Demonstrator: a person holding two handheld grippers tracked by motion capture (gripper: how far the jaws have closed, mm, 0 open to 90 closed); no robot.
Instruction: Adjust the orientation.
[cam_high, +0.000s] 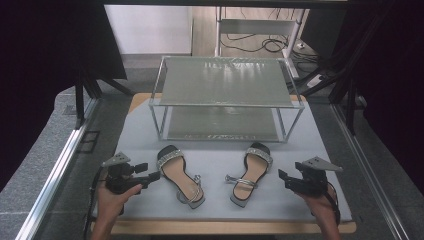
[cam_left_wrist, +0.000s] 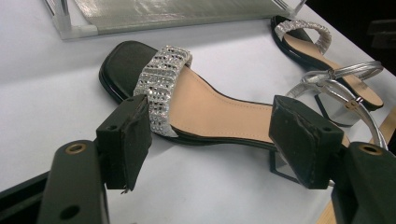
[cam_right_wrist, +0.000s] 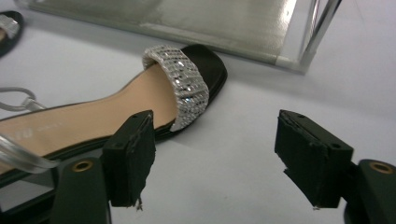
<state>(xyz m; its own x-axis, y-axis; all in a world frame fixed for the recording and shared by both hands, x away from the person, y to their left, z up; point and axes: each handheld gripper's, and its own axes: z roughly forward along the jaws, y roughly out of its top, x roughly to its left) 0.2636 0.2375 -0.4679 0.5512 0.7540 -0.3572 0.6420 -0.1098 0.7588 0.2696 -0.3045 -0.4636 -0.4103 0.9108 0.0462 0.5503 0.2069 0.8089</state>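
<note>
Two sandals with rhinestone toe bands lie on the grey mat. The left sandal (cam_high: 180, 175) points its toe toward the rack, heel near me; in the left gripper view this left sandal (cam_left_wrist: 196, 105) lies just beyond the jaws. The right sandal (cam_high: 251, 172) sits beside it, and the right gripper view shows the right sandal (cam_right_wrist: 140, 100) ahead of the left jaw. My left gripper (cam_high: 150, 177) is open, close to the left sandal's side. My right gripper (cam_high: 282, 177) is open, a little right of the right sandal. Neither holds anything.
A two-shelf metal rack (cam_high: 225, 97) stands at the back of the mat (cam_high: 215, 152). The table's wooden front edge (cam_high: 225, 227) runs below the sandals. Aluminium rails (cam_high: 60, 165) flank the table, and cables lie on the floor behind.
</note>
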